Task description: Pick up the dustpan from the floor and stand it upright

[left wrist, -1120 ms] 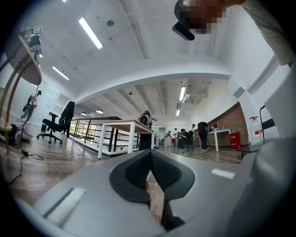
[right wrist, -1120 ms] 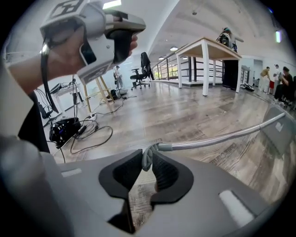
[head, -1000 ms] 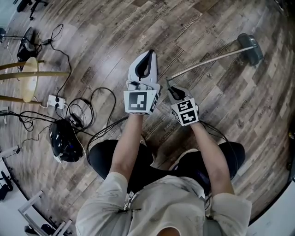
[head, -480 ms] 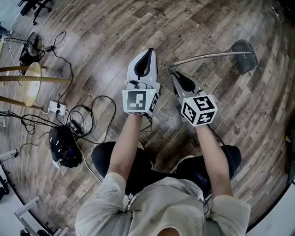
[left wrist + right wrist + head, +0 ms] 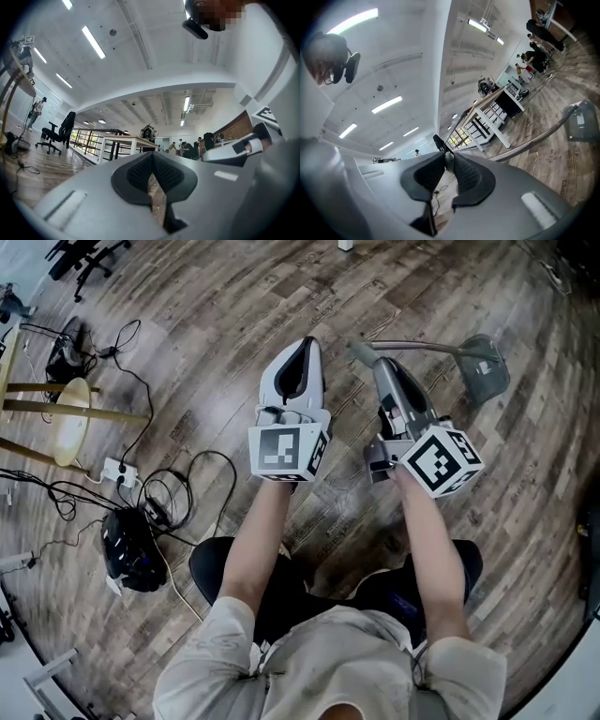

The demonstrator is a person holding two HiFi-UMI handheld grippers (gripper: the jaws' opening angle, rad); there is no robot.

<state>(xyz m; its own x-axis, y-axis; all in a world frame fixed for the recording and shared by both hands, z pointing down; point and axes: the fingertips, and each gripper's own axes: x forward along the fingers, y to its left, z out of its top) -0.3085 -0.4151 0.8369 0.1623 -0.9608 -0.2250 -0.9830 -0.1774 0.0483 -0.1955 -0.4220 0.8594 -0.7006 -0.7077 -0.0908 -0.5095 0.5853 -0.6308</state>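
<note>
Two tongs appear. The right tongs (image 5: pixel 365 354) pinch the end of the dustpan (image 5: pixel 485 367) handle (image 5: pixel 422 346); the left tongs (image 5: pixel 301 345) are drawn together and empty, just to their left. The grey pan sits far right over the wooden floor (image 5: pixel 187 324); whether its lip touches the floor cannot be told. The dustpan is judged light and stiff, with a smooth metal rod likely to swing or twist in an end grip; a hold nearer the pan would steady it. Open floor lies far and right, while cables (image 5: pixel 178 474) and a stool (image 5: pixel 66 413) crowd the left.
</note>
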